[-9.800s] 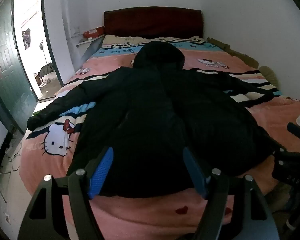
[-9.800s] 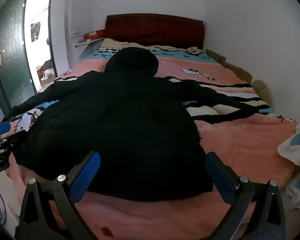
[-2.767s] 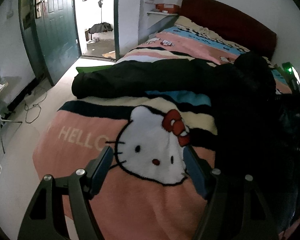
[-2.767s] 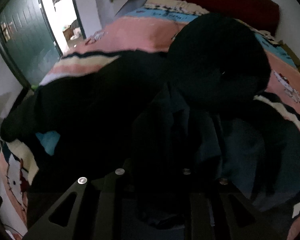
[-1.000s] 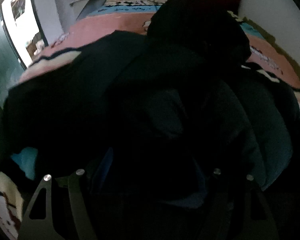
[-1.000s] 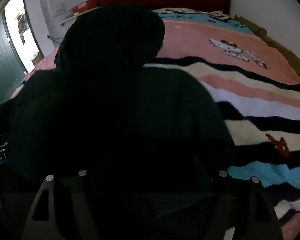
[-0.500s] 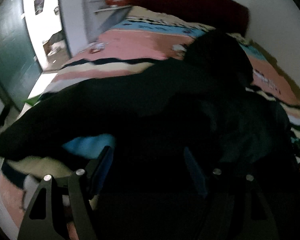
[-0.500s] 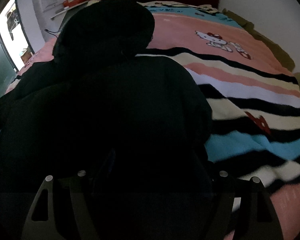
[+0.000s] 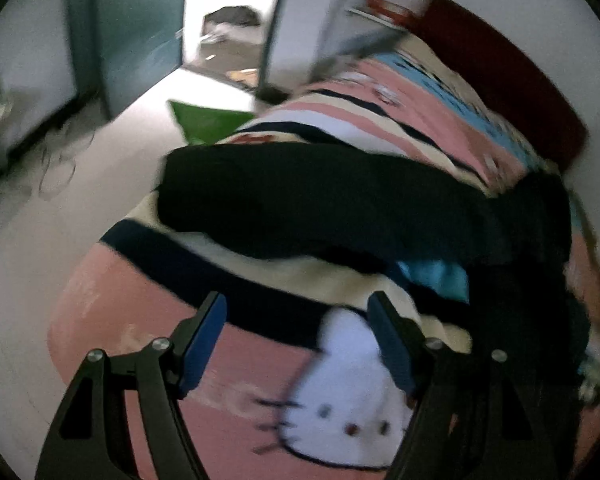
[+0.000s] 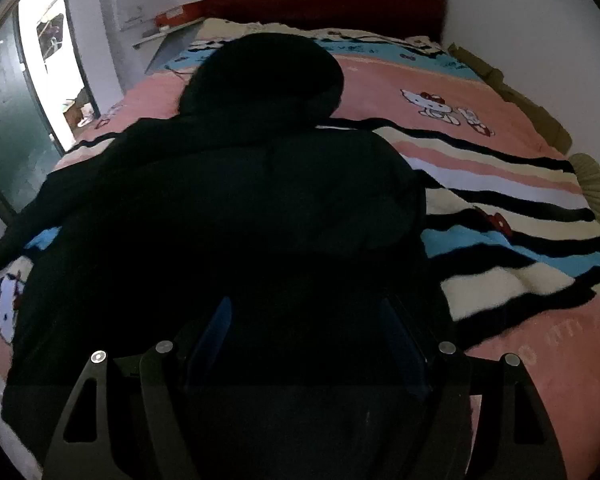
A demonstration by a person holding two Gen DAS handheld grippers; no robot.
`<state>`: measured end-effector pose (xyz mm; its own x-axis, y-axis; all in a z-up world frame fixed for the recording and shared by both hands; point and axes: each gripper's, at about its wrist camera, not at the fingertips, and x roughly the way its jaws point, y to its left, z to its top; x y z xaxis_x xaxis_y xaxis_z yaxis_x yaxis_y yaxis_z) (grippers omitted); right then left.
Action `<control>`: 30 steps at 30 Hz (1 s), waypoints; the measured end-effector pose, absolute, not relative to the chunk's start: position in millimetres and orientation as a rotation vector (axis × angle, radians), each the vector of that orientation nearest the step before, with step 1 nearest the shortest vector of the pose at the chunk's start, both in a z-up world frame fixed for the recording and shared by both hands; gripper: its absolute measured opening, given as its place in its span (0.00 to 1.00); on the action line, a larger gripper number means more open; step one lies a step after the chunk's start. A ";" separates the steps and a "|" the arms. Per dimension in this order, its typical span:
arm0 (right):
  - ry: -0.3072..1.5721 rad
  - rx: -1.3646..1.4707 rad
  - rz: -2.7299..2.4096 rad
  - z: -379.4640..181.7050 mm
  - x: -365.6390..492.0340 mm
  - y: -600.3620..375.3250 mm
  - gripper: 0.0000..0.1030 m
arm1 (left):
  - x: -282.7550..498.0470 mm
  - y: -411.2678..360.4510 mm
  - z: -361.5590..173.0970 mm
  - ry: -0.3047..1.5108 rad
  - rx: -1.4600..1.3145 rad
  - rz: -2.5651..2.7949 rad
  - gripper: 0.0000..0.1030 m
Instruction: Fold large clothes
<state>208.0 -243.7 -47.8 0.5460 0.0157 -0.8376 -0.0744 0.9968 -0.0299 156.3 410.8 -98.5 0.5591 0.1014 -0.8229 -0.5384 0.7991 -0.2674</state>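
The black hooded coat [image 10: 236,208] lies spread on the bed's striped cartoon blanket [image 10: 500,208]. The left tool [image 9: 296,340] hangs open and empty, one sleeve [image 9: 308,204] stretched ahead of it. The right tool [image 10: 306,336] gapes over the coat's body, gripping nothing.

Blanket [image 10: 500,380] lettering: pale letters near the foot edge, upside down, too blurred to read.
Other text: none legible.
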 end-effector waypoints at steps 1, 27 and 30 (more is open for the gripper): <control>0.989 -0.065 0.054 -45.9 204.5 -242.3 0.73 | 151.3 428.7 -102.5 0.894 -0.601 0.409 0.70; 0.933 0.069 -0.146 -10.4 113.4 -343.3 0.73 | 191.4 502.7 -161.5 0.774 -1.099 0.421 0.07; 0.932 0.093 -0.134 -12.4 114.8 -346.2 0.73 | 190.0 491.0 -136.3 0.756 -1.020 0.423 0.06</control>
